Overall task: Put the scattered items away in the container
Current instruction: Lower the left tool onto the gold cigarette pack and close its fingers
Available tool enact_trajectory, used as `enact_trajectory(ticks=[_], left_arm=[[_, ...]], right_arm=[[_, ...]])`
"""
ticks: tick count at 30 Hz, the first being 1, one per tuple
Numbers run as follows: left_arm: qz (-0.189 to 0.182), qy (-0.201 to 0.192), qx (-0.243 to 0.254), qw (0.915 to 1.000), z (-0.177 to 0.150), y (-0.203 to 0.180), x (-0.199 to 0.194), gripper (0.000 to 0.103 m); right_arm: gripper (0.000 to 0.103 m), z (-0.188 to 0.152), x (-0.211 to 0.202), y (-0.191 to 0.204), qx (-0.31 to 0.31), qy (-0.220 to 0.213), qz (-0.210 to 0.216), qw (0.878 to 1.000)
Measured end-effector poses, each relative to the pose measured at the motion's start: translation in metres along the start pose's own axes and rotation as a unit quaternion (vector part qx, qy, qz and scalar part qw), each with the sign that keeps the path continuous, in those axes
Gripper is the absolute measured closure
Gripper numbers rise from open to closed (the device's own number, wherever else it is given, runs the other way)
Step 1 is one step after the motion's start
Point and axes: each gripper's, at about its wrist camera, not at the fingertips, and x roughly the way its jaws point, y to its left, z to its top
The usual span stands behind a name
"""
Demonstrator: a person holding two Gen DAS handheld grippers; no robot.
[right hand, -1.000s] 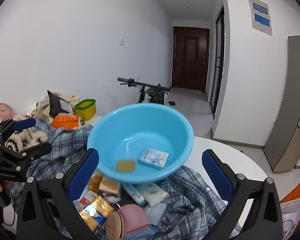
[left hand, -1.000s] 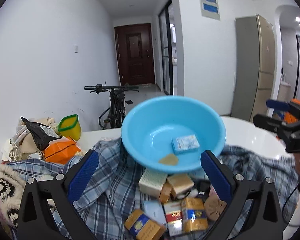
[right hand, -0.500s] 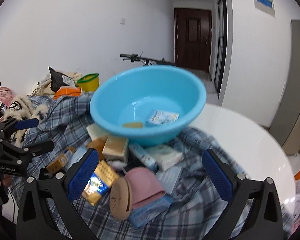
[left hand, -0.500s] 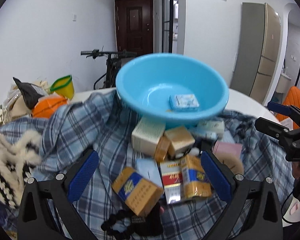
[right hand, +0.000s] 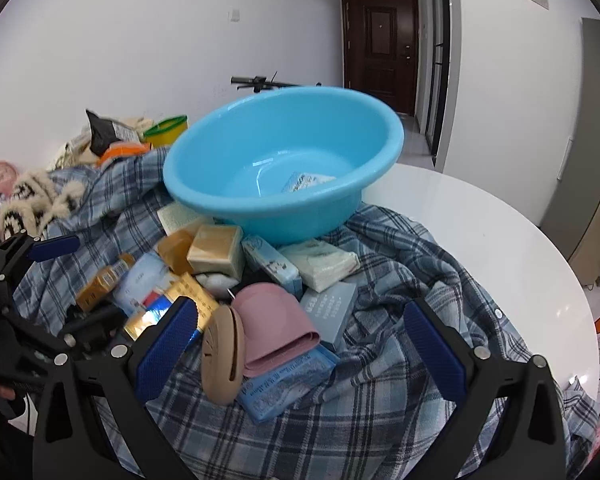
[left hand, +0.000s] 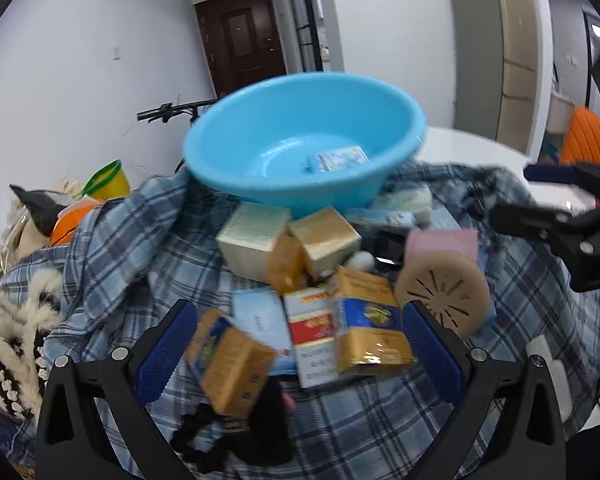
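A light blue basin stands on a plaid cloth and holds a small blue packet. In front of it lies a pile of small boxes: gold-and-blue packs, a red-and-white pack, a yellow box, beige boxes, a pink pouch and a round tan disc. My left gripper is open over the packs. My right gripper is open over the pink pouch and disc.
The plaid cloth covers a round white table. A black hair tie lies near the left gripper. A fuzzy black-and-white garment, an orange ball and a yellow-green cup sit at the left. A bicycle stands behind.
Both grippers have dropped and moved forward toward the pile in front of the basin. The items now fill the space between the fingers. Both stay open.
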Motion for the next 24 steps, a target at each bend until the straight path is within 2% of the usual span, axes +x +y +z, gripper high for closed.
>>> enact_trajectory(ticks=[4, 9, 14, 18, 21, 23, 24], left_arm=[[0.026, 0.02, 0.059, 0.9977, -0.008, -0.028, 0.014, 0.0], [0.026, 0.036, 0.097, 0.9943, -0.012, -0.041, 0.024, 0.0], [0.029, 0.047, 0.118, 0.9915, -0.013, -0.052, 0.033, 0.0], [0.059, 0.052, 0.119, 0.9898, -0.014, -0.056, 0.046, 0.0], [0.064, 0.051, 0.118, 0.9896, -0.015, -0.055, 0.053, 0.0], [0.054, 0.045, 0.109, 0.9915, -0.015, -0.052, 0.052, 0.008], [0.046, 0.042, 0.1, 0.993, -0.015, -0.049, 0.053, 0.021]], right_arm=[[0.0, -0.01, 0.007, 0.0, -0.014, 0.019, 0.0, 1.0], [0.0, -0.02, 0.012, -0.006, -0.017, 0.037, 0.0, 0.999], [0.0, -0.027, 0.012, -0.018, 0.005, 0.04, -0.003, 0.999], [0.0, -0.028, 0.013, -0.023, 0.018, 0.051, 0.017, 0.998], [0.0, -0.026, 0.011, -0.021, 0.012, 0.047, 0.015, 0.999], [0.0, -0.025, 0.011, -0.02, 0.012, 0.045, 0.014, 0.999], [0.0, -0.025, 0.012, -0.02, 0.015, 0.046, 0.017, 0.999]])
